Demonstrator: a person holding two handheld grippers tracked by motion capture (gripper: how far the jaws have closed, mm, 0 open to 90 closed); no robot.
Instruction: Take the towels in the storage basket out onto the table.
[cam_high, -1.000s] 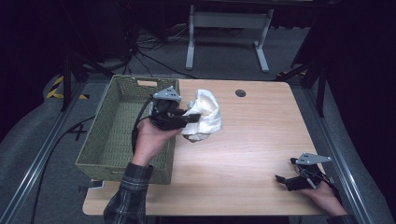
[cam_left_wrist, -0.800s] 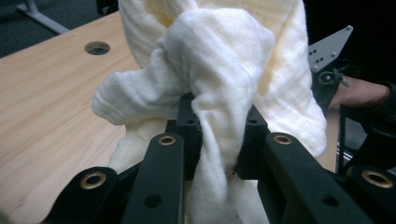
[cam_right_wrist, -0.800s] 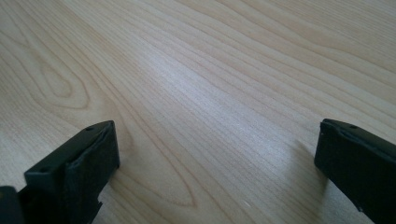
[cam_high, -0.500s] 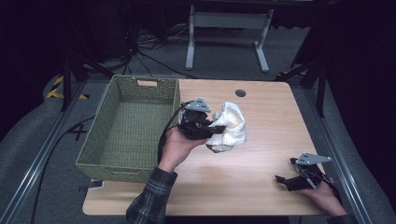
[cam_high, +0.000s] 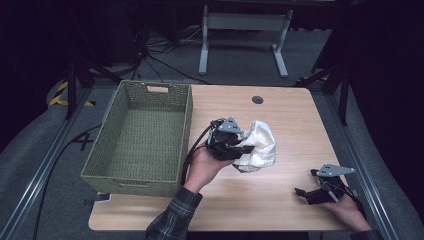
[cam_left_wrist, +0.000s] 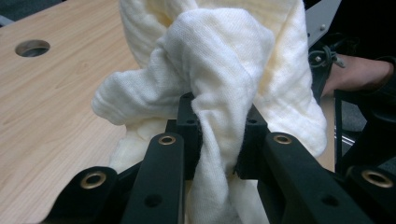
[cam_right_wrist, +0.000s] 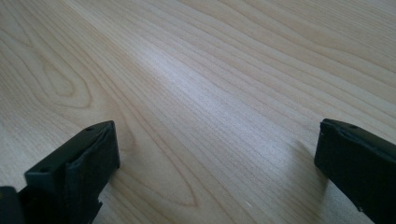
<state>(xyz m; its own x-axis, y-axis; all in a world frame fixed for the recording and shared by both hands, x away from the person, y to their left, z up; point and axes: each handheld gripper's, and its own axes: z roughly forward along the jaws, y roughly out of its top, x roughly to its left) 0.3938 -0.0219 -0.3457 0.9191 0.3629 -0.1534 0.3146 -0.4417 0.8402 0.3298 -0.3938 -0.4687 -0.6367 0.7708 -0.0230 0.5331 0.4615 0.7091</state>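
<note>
A cream cloth (cam_high: 257, 146) is grasped by the left gripper (cam_high: 235, 145) and is held over the middle of the surface (cam_high: 280, 115), to the right of the basket (cam_high: 140, 135). In the high view, the cloth is seen as a bunched bundle beside the gripper; whether its lower edge touches the surface cannot be told from there.

In the left gripper view, the grip itself is shown: a twisted fold of the cloth (cam_left_wrist: 219, 93) is pinched between the two black jaws, which are clenched on it, and the rest of the cloth is bunched above and behind them. Bare wood and a round cable hole (cam_left_wrist: 32, 47) are seen to the left of the cloth. The same hole (cam_high: 257, 99) is seen in the high view near the far edge of the surface.

The right gripper (cam_high: 312, 194) is held at the near right corner of the surface, well apart from the cloth. In the high view its jaw state is hard to read. In the right gripper view, the jaws are seen spread wide, released, with bare wood grain (cam_right_wrist: 210, 93) between them and nothing grasped.
</note>
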